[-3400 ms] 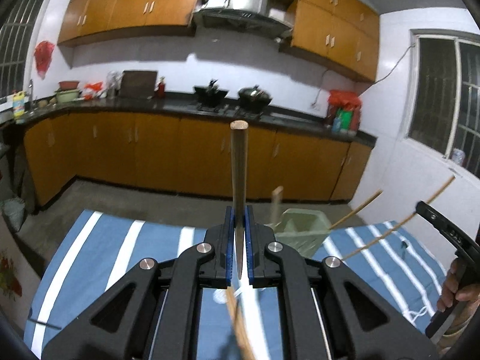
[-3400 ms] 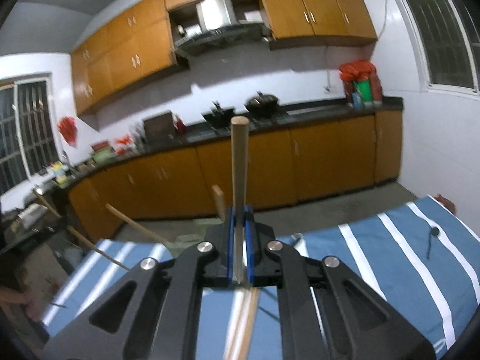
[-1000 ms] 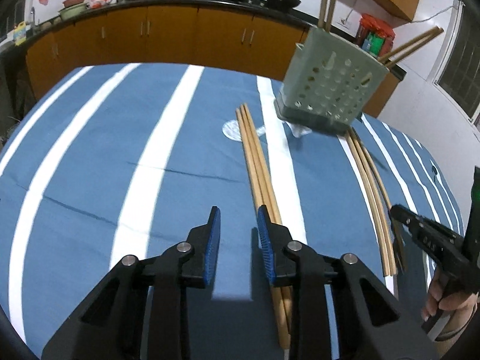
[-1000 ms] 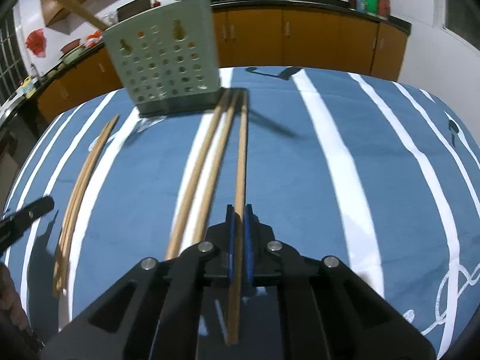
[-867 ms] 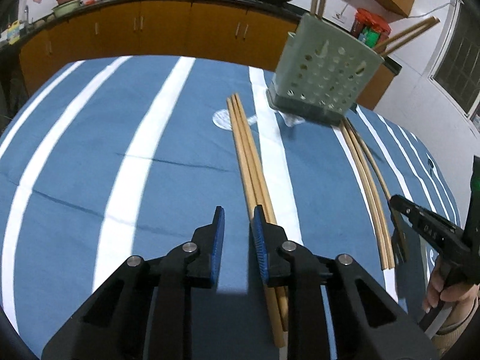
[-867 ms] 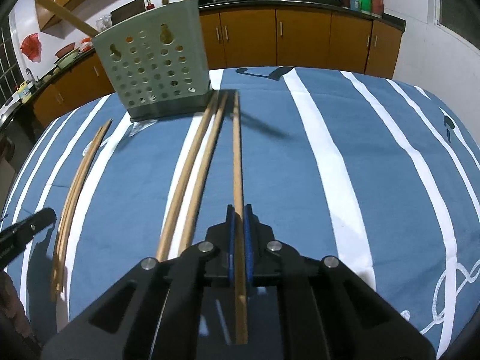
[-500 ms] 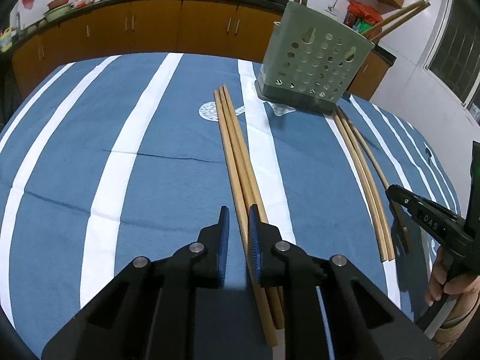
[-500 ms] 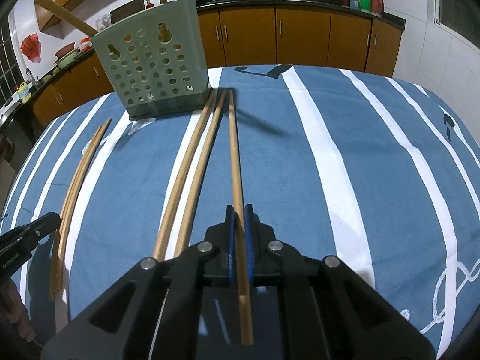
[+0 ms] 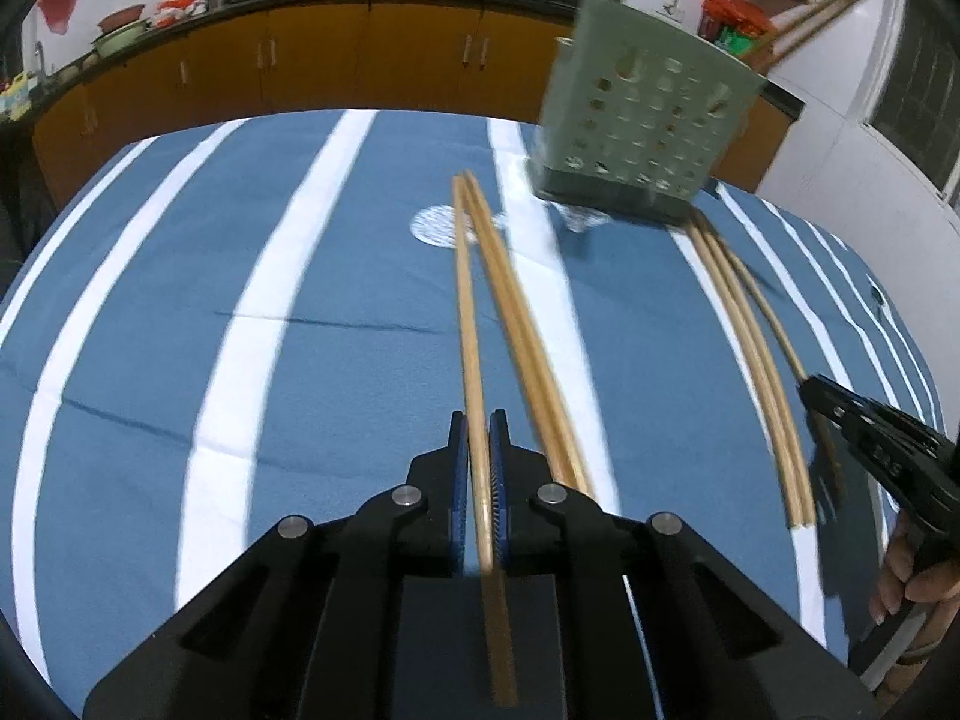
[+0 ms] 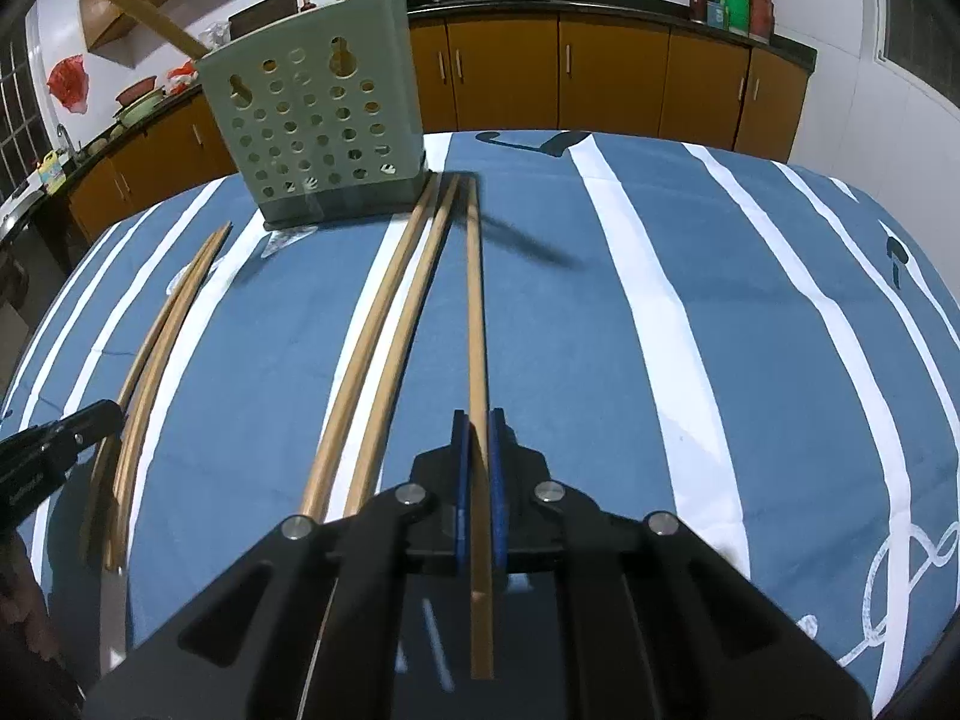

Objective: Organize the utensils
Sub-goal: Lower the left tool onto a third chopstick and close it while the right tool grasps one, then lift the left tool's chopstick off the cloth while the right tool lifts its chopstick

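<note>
At the bottom centre of the left wrist view, our left gripper (image 9: 478, 468) is clamped on one chopstick (image 9: 468, 324), which runs straight up the frame between the blue pads; we judge that this grip near the thick end leaves the long front part free for aiming. In the right wrist view it is the same: our right gripper (image 10: 474, 468) is closed on another chopstick (image 10: 475, 324), also at the bottom centre. Just beside each held stick, two loose chopsticks (image 10: 384, 324) lie on the striped blue tablecloth (image 10: 750, 312), to the left in the right view, and they still wait to be collected. Further up, in the upper left of that frame, the green perforated holder (image 10: 315, 120) stands upright with sticks already inside, so we think it is the goal.
</note>
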Tool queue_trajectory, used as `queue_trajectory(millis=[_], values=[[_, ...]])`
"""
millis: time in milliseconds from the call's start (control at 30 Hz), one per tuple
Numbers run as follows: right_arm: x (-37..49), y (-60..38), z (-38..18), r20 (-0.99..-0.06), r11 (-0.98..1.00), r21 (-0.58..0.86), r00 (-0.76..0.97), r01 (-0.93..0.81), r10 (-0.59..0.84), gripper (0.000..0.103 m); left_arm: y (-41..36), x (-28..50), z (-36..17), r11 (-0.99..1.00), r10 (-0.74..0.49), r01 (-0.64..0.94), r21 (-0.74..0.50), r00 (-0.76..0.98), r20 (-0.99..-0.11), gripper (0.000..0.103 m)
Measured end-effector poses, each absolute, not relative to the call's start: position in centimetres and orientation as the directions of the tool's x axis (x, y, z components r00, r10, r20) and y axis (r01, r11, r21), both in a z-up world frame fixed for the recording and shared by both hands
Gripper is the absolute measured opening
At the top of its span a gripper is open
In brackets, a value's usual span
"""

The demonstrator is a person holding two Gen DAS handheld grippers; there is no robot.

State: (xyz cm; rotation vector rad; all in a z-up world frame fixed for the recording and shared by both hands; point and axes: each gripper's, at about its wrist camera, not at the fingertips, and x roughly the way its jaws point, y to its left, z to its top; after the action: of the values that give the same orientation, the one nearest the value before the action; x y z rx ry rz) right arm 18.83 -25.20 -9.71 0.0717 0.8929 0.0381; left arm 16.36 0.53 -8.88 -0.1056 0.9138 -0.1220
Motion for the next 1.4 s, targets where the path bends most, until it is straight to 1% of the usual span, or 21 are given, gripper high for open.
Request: queue_trajectory(millis=[200,467,1400], values=[[19.5,-26.1,-9.3,-0.762,0.996,0.081,0.646,0.033,0.04,0.008,3.1,18.4,-8.9,0.995,-0.079,-0.004,-0.104,0.62,-0.781,0.008],[20.3,-26.4,-9.6,-0.764,0.997,0.066,0.645,0.05,0.018,0.008,3.8,19.0,-9.0,0.996,-0.065,-0.005,-0.088,0.634,-0.771,0.008],[20.6,-26.6,-10.0,-0.769,0.995,0.077,0.639,0.059,0.021,0.009,4.3,19.0,-9.1,0.99,-0.1,-0.011,-0.139,0.636,-0.765,0.008]])
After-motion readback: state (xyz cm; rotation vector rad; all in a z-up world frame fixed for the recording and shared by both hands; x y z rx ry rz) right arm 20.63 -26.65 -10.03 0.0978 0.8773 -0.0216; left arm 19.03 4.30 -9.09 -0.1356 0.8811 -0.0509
